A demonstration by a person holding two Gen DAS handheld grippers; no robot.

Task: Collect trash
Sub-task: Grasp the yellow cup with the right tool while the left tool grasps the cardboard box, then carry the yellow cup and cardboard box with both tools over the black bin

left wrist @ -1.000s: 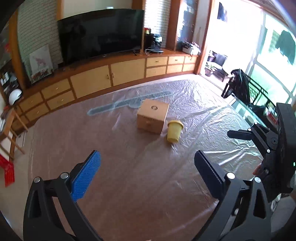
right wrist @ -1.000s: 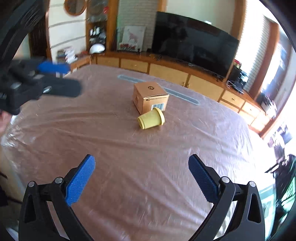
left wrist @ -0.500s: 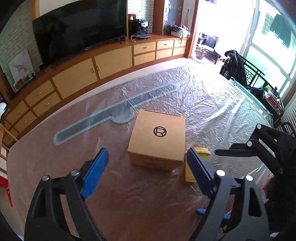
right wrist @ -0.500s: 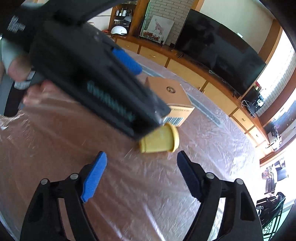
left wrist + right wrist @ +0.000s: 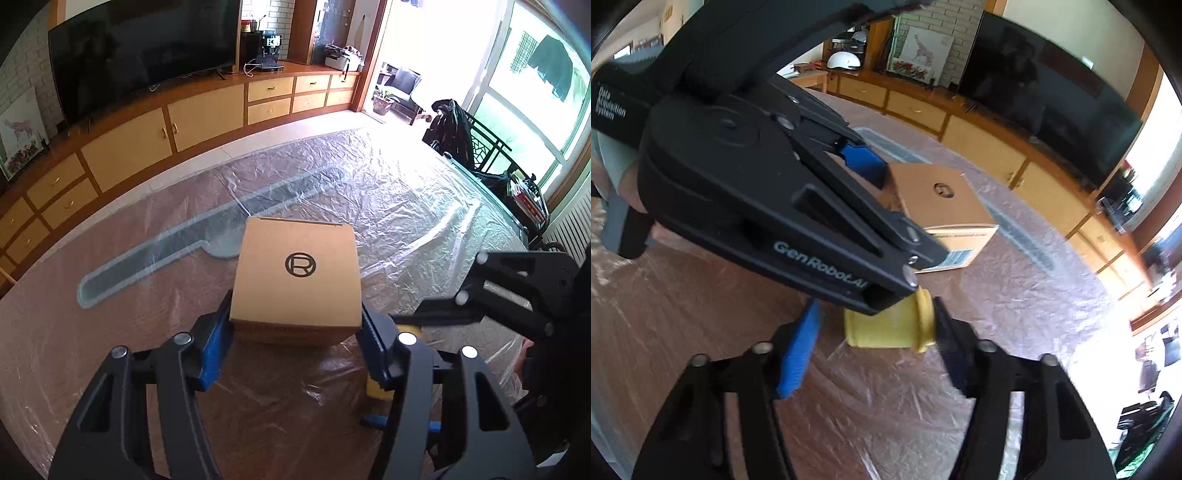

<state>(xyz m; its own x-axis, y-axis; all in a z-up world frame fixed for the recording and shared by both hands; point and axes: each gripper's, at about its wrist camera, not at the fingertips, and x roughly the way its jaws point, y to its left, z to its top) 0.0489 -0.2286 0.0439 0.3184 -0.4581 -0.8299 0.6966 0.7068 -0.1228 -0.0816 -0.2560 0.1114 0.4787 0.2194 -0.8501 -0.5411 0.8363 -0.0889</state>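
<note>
A brown cardboard box (image 5: 295, 266) with a round R logo stands on the film-covered table. My left gripper (image 5: 295, 332) straddles it, its jaws closing, and both blue pads (image 5: 218, 343) touch the box's sides. Just right of the box a yellow cup (image 5: 886, 328) lies on its side. My right gripper (image 5: 875, 332) has the cup between its closing jaws: the right pad meets the rim, while the left pad (image 5: 798, 350) stands a little off the base. In the left wrist view only a yellow cup (image 5: 376, 391) corner shows. The left gripper (image 5: 886, 229) hides the cup's top.
Crinkled clear film covers the brown table (image 5: 406, 206), with a grey paddle-shaped mark (image 5: 166, 254) under it. Behind stand a long wooden cabinet (image 5: 147, 136) and a television (image 5: 140, 48). A chair with dark clothing (image 5: 454, 129) is at the right edge. A hand (image 5: 631, 192) holds the left gripper.
Both grippers came forward and down from wide open. The left one has narrowed around the box, and the right one has narrowed around the cup, passing under the left gripper.
</note>
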